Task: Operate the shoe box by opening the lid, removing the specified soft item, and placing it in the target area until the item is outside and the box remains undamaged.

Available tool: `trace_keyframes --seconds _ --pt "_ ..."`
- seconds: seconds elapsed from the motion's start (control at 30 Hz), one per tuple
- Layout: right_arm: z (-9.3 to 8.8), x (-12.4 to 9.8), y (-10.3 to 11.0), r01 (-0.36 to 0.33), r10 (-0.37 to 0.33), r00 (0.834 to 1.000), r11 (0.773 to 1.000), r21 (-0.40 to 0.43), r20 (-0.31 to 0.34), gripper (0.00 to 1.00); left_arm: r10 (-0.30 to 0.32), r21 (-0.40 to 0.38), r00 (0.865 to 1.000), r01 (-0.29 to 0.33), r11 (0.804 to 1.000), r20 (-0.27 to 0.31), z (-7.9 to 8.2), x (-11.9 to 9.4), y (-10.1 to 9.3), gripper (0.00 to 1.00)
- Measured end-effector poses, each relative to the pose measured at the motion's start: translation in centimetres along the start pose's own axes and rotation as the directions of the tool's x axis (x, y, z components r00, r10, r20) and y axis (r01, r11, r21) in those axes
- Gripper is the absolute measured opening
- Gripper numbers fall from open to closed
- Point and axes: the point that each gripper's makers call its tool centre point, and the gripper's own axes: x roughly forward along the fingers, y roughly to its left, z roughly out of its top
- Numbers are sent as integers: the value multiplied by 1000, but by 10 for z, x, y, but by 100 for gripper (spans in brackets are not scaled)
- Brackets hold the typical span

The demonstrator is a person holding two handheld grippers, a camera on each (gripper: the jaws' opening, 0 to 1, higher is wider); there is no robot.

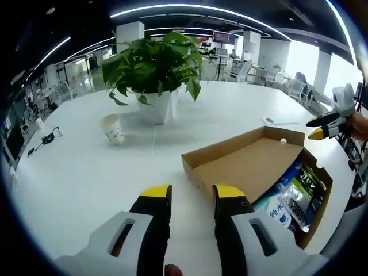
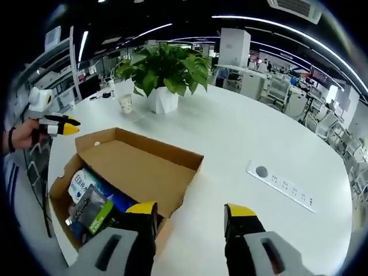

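With lid already folded back on the shoe box point(image 1: 247, 164), lower open right gripper point(image 2: 191, 214) onto soft packets point(image 2: 92, 201) (left gripper point(image 1: 192, 195), jaws likewise parted, steadying cardboard) without crushing walls.

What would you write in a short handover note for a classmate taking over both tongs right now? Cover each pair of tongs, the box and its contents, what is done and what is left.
Left tongs: open, empty, over the white table near the box's lid edge.
Right tongs: open, empty, by the box's near corner.
Shoe box: lid already folded open and lying flat; cardboard looks intact.
Soft packets: lying inside the box, blue-white ones and a dark green one.
Done: lid opened.
Left: grip the wanted soft packet, lift it out, set it on the table without tearing the box.
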Motion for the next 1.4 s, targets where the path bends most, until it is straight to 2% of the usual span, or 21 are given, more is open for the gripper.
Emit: trace_keyframes --seconds 0.2,0.3,0.43,0.7,0.9,1.17,1.27,1.4 --pt "-17 -15 10 -20 18 999 998 52 31 50 -12 1 1000 12 1000 16 -3 -14 -11 29" --pt "-21 -26 20 -53 46 996 995 82 80 54 -22 -24 1000 22 999 16 -10 -21 -21 29" --pt "-33 -38 26 -56 47 995 993 100 91 54 -37 -12 999 38 999 3 -23 -29 -36 29" --pt "-51 -59 35 -70 54 991 989 128 120 53 -63 -11 998 63 998 -2 -37 -46 -59 29" --pt "-73 -73 39 -72 54 991 985 155 123 52 -83 -6 997 83 997 2 -43 -53 -70 29" --pt "-101 -87 44 -79 57 991 979 190 121 51 -111 7 994 111 994 -17 -62 -62 -88 29" --pt "-108 -90 42 -82 58 991 976 203 122 51 -119 10 993 120 993 -23 -66 -61 -91 29" --pt "-118 -96 50 -88 62 990 971 220 126 51 -132 15 991 132 991 -32 -74 -62 -99 29"
